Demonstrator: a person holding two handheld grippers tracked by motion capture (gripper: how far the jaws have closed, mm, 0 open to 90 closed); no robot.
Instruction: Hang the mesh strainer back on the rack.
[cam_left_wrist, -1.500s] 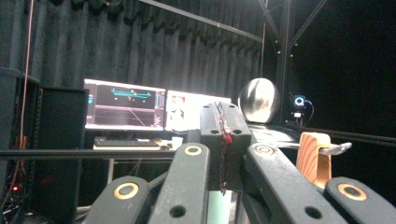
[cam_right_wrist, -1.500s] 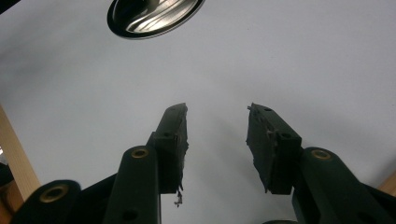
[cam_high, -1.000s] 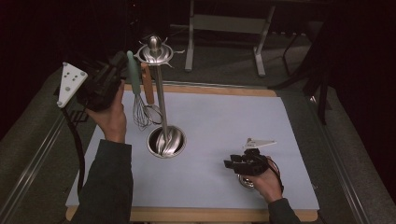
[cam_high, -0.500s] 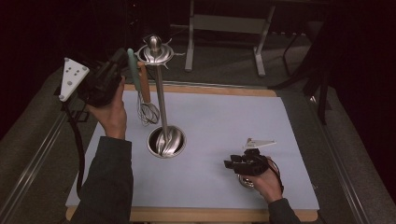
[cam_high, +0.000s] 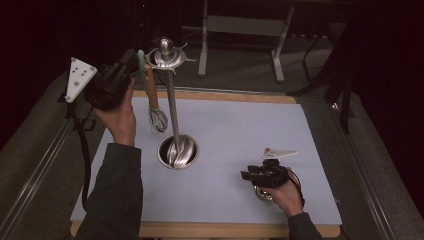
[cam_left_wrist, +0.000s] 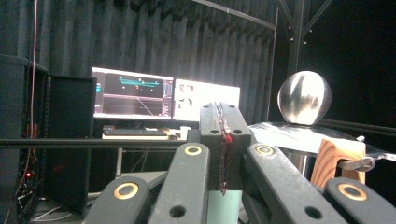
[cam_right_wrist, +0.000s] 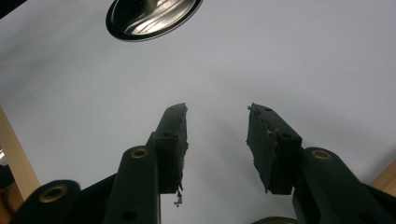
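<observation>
A steel utensil stand (cam_high: 173, 110) rises from a round base (cam_high: 178, 151) on the pale mat (cam_high: 250, 125), with a ball (cam_high: 166, 47) (cam_left_wrist: 304, 97) on top. A whisk (cam_high: 156, 115) hangs from its rack by a wooden handle (cam_left_wrist: 334, 161). My left gripper (cam_high: 134, 67) (cam_left_wrist: 223, 140) is raised beside the rack, shut on a teal handle (cam_high: 142, 67) (cam_left_wrist: 224, 207) that shows just under the closed pads. My right gripper (cam_high: 245, 176) (cam_right_wrist: 217, 116) rests low over the mat at the front right, pointing toward the base (cam_right_wrist: 154, 14), open with nothing between its fingers.
A small shiny metal object (cam_high: 262, 194) lies under the right hand. The table's wooden edge (cam_high: 215, 95) runs along the far side. Metal frame legs (cam_high: 240, 30) stand beyond it. Lit monitors (cam_left_wrist: 166, 100) sit far off behind the left gripper.
The left gripper has shifted slightly up and away with the teal handle still in it. The right gripper has not moved.
</observation>
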